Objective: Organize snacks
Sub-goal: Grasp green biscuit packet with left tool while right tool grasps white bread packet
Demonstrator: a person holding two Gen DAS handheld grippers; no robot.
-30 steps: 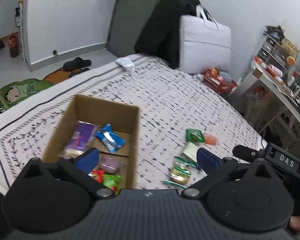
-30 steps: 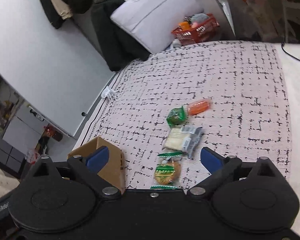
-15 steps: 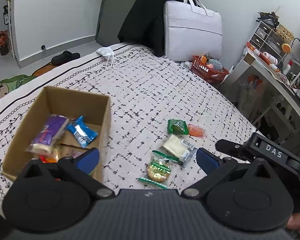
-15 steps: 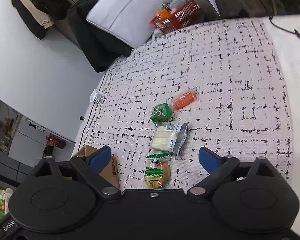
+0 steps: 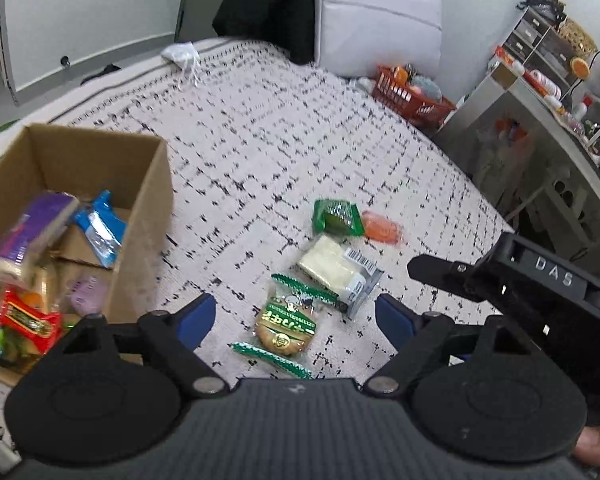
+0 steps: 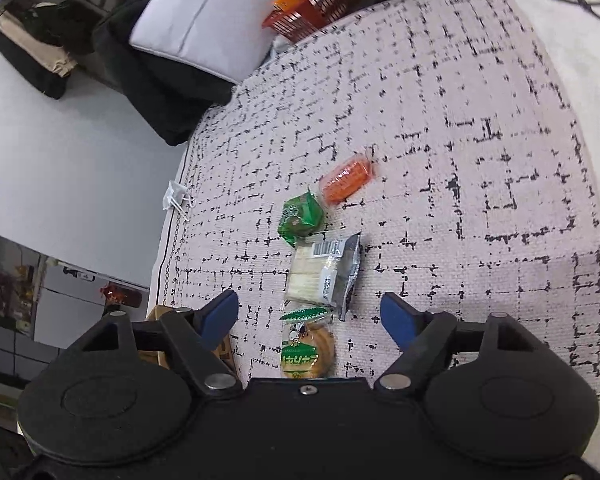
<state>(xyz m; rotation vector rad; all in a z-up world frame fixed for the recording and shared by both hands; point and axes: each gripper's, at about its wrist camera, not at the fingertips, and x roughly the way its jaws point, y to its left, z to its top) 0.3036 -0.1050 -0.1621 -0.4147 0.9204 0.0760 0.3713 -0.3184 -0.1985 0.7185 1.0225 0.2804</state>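
Loose snacks lie on the patterned bedspread: a round biscuit in a green-trimmed wrapper, a pale cracker pack with a barcode, a green packet and an orange packet. A cardboard box at the left holds several snacks. My left gripper hovers over the biscuit, jaws closing, its pads clear of the wrapper. My right gripper hangs over the same spot, jaws closing, gripping nothing. Its black body shows at the right of the left wrist view.
A grey bag and dark clothing lean at the far edge of the bed. A red basket and a cluttered shelf unit stand beyond the right side. A white face mask lies on the far corner.
Both grippers have dropped lower and nearer to the loose snacks, and their jaws have narrowed. The left view has swung right, so the box now sits at its left edge.
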